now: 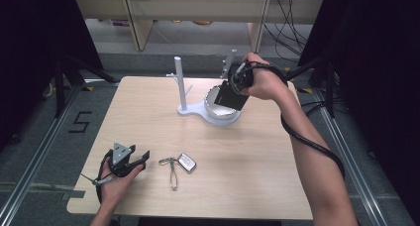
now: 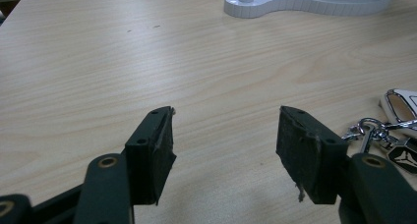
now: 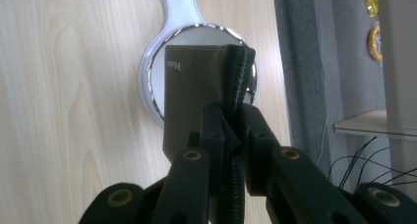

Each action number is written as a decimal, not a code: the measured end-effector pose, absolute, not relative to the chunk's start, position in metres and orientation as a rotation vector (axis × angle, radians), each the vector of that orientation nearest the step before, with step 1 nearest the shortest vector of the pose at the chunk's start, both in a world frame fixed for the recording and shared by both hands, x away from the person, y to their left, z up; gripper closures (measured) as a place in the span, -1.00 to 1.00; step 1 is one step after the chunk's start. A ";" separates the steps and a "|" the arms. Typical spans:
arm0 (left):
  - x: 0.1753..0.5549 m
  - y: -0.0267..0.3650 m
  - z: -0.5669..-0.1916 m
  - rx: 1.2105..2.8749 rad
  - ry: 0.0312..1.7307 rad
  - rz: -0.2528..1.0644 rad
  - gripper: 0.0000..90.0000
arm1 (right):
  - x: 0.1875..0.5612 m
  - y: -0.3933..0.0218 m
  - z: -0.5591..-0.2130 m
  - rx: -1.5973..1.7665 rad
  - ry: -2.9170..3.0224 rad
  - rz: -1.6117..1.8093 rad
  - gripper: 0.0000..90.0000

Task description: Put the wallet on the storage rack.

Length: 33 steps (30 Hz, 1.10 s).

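My right gripper (image 1: 236, 85) is shut on a dark brown wallet (image 1: 233, 95) and holds it just over the round chrome dish (image 1: 212, 107) of a white stand (image 1: 182, 87) at the back of the table. In the right gripper view the wallet (image 3: 194, 91) stands on edge between the jaws of the right gripper (image 3: 231, 123), with the dish's rim (image 3: 147, 81) behind it. Near the table's front left my left gripper (image 1: 139, 156) is open, holding nothing. A white car key fob (image 1: 187, 162) on a keyring (image 1: 171, 169) lies just to its right. The left gripper view shows the left gripper (image 2: 223, 135), the fob (image 2: 401, 103) and the stand's base (image 2: 295, 3).
The wooden table (image 1: 148, 117) is bare between the stand and the keys. Behind it are shelf legs (image 1: 141, 23) and cables (image 1: 289, 23) on the floor. Black frame legs (image 1: 62, 82) stand at both sides, beside a floor mark "5" (image 1: 80, 122).
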State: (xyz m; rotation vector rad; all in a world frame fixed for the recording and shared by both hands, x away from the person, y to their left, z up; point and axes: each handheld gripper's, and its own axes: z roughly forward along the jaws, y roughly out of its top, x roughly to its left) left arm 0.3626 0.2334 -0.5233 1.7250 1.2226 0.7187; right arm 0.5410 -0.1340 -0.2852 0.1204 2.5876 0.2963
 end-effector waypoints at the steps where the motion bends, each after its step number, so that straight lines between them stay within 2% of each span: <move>1: 0.363 0.233 -0.523 1.721 1.223 0.718 -0.15 | 0.541 -0.133 -0.285 0.131 2.585 0.296 0.84; 33: 0.363 0.233 -0.523 1.720 1.223 0.716 -0.15 | 0.569 -0.117 -0.308 0.145 2.586 0.297 0.84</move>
